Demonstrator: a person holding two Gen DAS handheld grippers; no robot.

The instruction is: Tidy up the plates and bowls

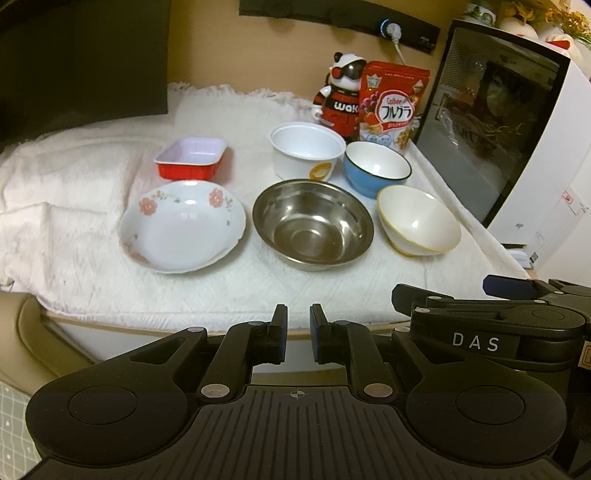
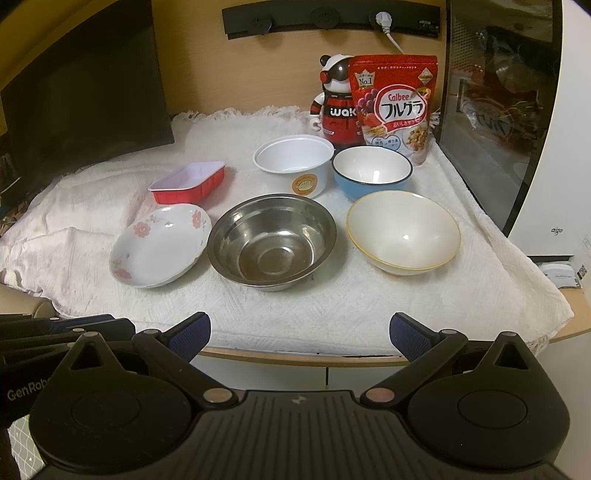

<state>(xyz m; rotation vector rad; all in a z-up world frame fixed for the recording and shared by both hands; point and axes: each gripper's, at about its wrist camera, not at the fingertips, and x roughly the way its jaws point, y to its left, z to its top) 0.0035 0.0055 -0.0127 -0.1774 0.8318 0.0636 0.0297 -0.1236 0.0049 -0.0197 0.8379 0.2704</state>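
Note:
On a white cloth [image 1: 332,291] [image 2: 369,306] stand a floral plate [image 1: 183,226] [image 2: 159,245], a steel bowl [image 1: 312,223] [image 2: 271,242], a cream bowl with a yellow rim [image 1: 418,219] [image 2: 403,232], a blue bowl [image 1: 376,168] [image 2: 371,170], a white paper tub [image 1: 306,149] [image 2: 293,162] and a red foil tray [image 1: 192,157] [image 2: 188,181]. My left gripper [image 1: 298,334] hovers at the table's near edge, shut with a narrow slit and nothing held. Beside it, my right gripper [image 2: 299,336] stands open and empty, seen side-on at the right gripper's body [image 1: 498,325].
A red cereal bag [image 2: 393,107] and a panda figurine [image 2: 336,99] stand at the back. A dark monitor [image 2: 85,96] rises at the left, a glass-door cabinet [image 2: 491,110] at the right. A socket strip [image 2: 332,18] runs along the back wall.

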